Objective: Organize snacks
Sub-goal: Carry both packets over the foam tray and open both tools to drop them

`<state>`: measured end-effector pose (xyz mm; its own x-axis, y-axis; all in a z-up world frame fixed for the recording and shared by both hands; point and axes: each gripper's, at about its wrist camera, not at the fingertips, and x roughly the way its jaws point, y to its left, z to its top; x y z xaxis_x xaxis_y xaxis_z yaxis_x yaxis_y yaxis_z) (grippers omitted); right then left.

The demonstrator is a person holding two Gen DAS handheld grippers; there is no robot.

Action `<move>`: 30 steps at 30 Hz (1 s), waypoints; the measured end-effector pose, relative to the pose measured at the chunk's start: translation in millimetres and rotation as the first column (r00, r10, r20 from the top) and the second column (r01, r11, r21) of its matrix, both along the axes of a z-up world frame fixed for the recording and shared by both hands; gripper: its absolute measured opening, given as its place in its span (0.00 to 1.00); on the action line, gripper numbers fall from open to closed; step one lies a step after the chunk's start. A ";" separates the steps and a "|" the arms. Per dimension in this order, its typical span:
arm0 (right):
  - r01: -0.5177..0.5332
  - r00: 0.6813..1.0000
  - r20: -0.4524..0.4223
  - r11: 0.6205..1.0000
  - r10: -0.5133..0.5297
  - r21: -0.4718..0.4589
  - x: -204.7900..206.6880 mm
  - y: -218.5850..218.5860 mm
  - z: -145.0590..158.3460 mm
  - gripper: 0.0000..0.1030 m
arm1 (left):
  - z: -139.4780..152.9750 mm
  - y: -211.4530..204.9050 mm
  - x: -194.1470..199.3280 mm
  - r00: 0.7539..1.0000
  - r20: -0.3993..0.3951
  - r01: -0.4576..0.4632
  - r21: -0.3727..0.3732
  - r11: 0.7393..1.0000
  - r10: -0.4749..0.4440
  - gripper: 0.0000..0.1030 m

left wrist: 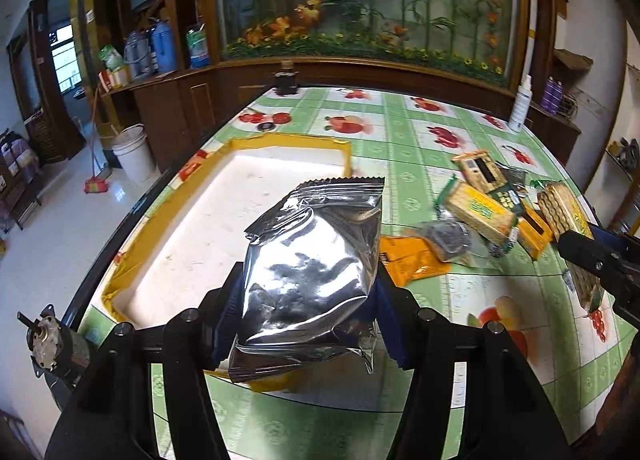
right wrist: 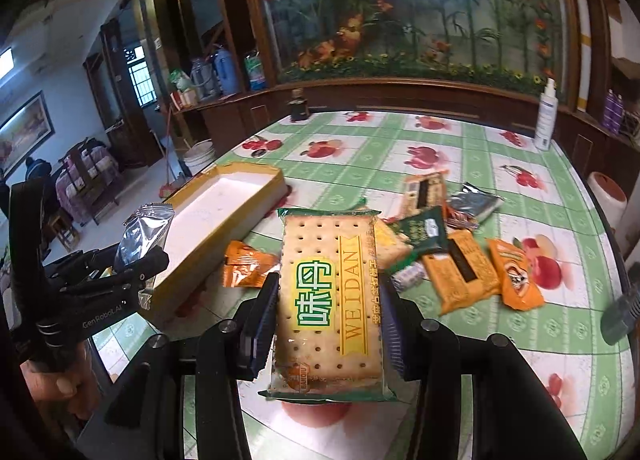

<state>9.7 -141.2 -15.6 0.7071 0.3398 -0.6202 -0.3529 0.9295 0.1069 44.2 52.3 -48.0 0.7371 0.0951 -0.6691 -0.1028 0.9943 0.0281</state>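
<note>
My left gripper is shut on a silver foil snack packet and holds it above the near end of a shallow yellow-rimmed box with a white inside. My right gripper is shut on a cracker packet with green characters and "WEIDAN" on it, held above the table. The left gripper with the silver packet also shows at the left of the right wrist view, beside the box. The right gripper's fingers show at the right edge of the left wrist view.
A pile of loose snacks, orange packets, cracker packets and a silver one, lies on the fruit-print tablecloth right of the box. A white spray bottle and a dark jar stand at the far edge. A white bucket stands on the floor.
</note>
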 end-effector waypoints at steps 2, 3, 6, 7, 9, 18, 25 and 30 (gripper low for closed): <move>-0.016 1.000 -0.002 1.000 0.016 -0.003 2.4 9.6 0.1 0.46 | -0.7 9.4 0.4 1.000 -0.001 -0.014 -0.007 1.000 0.014 0.57; -0.023 1.000 -0.003 1.000 0.023 -0.004 3.1 13.1 -0.2 0.46 | -1.1 13.2 0.4 1.000 -0.001 -0.022 -0.010 1.000 0.021 0.57; -0.047 0.999 -0.011 0.999 0.047 -0.005 6.1 25.9 -2.0 0.46 | -1.6 23.4 0.7 0.999 -0.003 -0.041 -0.016 0.999 0.041 0.57; -0.056 0.998 -0.014 0.998 0.056 -0.005 7.3 29.5 -2.7 0.46 | -1.9 27.0 0.4 0.999 -0.004 -0.048 -0.018 0.999 0.048 0.57; -0.080 0.997 -0.022 0.997 0.080 -0.004 10.1 39.7 -4.4 0.46 | -2.2 34.1 -0.5 0.998 -0.005 -0.063 -0.018 0.998 0.063 0.57; -0.209 0.975 -0.071 0.977 0.212 0.045 30.8 97.2 -12.1 0.46 | -5.5 75.8 -0.3 0.989 -0.018 -0.145 -0.020 0.989 0.145 0.57; -0.332 0.935 -0.102 0.939 0.340 0.091 60.3 169.5 -18.7 0.46 | -16.6 105.1 11.0 0.980 -0.065 -0.189 -0.014 0.982 0.188 0.57; -0.356 0.916 -0.165 0.931 0.365 0.081 84.7 213.2 -42.3 0.46 | -28.0 117.8 21.8 0.973 -0.099 -0.211 -0.028 0.977 0.207 0.57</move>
